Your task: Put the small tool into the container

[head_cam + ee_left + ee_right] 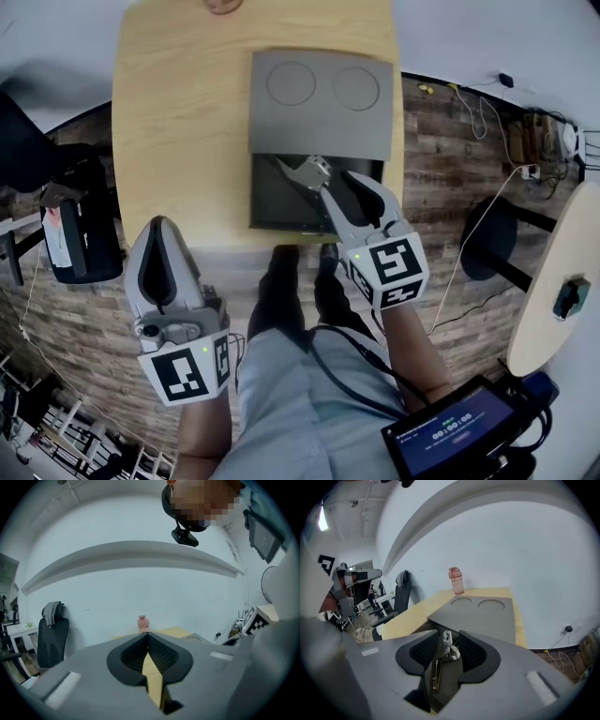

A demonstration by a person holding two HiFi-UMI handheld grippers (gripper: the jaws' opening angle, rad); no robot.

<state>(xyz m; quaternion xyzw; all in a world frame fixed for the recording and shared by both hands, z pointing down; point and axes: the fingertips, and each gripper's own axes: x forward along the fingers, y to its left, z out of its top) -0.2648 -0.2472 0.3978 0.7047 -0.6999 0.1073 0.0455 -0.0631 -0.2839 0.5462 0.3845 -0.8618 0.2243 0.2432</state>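
A grey container (272, 211) sits at the near edge of the wooden table (178, 122), its flat lid (323, 103) slid back so the dark inside shows. The small metal tool (305, 172) lies inside the opening. My right gripper (339, 183) reaches into the container with its jaws open. In the right gripper view the tool (448, 648) sits between the pads with a gap beside it, and I see no pad pressing on it. My left gripper (161, 222) hovers off the table's near left corner, fingertips together and holding nothing; its tips (147, 635) meet in the left gripper view.
A pink bottle (456, 581) stands at the table's far edge. Left of the table is a black chair (80, 225). On the right are a dark stool (492, 239), floor cables and a round pale table (562, 281). A tablet (459, 436) hangs at the person's right side.
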